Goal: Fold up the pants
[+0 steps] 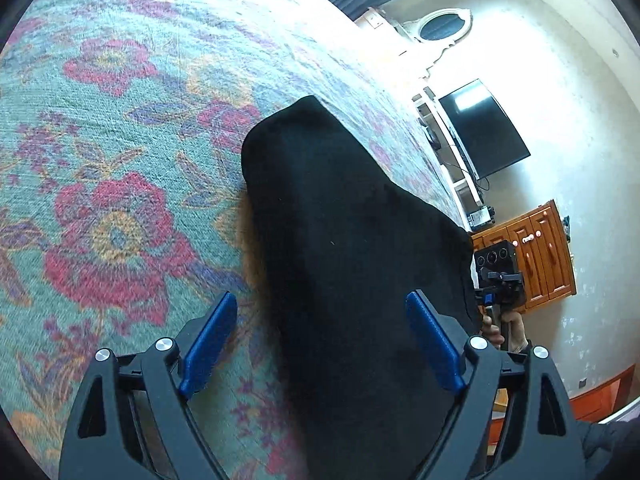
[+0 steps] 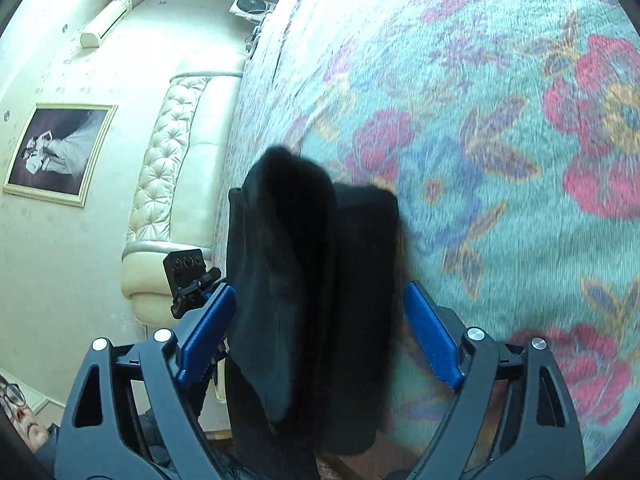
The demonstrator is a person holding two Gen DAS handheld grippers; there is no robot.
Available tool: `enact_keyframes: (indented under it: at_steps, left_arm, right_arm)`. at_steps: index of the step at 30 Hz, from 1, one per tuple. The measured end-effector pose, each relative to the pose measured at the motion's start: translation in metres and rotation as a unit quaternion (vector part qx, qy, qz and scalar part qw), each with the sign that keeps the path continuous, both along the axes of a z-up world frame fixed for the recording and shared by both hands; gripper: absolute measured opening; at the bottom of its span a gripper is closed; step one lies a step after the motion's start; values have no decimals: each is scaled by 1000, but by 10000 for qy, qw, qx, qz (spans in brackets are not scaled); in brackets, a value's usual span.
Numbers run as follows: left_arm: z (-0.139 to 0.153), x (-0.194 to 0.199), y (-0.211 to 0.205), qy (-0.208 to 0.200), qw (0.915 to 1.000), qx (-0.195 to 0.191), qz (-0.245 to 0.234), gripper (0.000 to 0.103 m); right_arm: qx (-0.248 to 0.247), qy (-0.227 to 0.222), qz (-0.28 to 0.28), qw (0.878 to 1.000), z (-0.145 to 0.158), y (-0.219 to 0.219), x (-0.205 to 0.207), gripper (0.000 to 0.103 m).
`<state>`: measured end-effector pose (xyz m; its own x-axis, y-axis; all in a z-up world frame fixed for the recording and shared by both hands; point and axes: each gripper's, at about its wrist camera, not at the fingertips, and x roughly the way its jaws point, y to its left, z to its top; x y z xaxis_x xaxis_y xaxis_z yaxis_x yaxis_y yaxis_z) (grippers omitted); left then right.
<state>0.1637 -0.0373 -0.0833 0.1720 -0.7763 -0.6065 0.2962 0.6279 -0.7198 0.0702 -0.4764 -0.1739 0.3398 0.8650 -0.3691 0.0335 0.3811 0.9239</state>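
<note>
While both grippers hover with nothing held:
Left gripper (image 1: 320,344): fingers spread wide.
Pants (image 1: 348,248): black, bunched lengthwise on the flowered bed (image 1: 120,120).
Right gripper (image 2: 320,340): fingers spread wide.
Progress: partly folded; final fold likely remains.
</note>
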Motion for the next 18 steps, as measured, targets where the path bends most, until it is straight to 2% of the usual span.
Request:
enact_keyframes:
  at_steps: [8, 11, 16, 18]
  left_arm:
    - [-8, 43, -12, 160, 9985, -502, 172, 85]
    - [-10, 55, -17, 266, 9985, -455, 133, 85]
    - [-9, 57, -24, 287, 9992, -281, -16, 85]
    - [-6, 56, -28, 212, 9994, -255, -54, 85]
  right_arm:
    - [514, -21, -172, 9985, -12, -9, 42, 91]
    - [670, 30, -290, 9973, -14, -15, 47, 91]
    - [402, 18, -199, 9990, -12, -15, 53, 89]
    - [34, 55, -170, 9998, -5, -12, 52, 87]
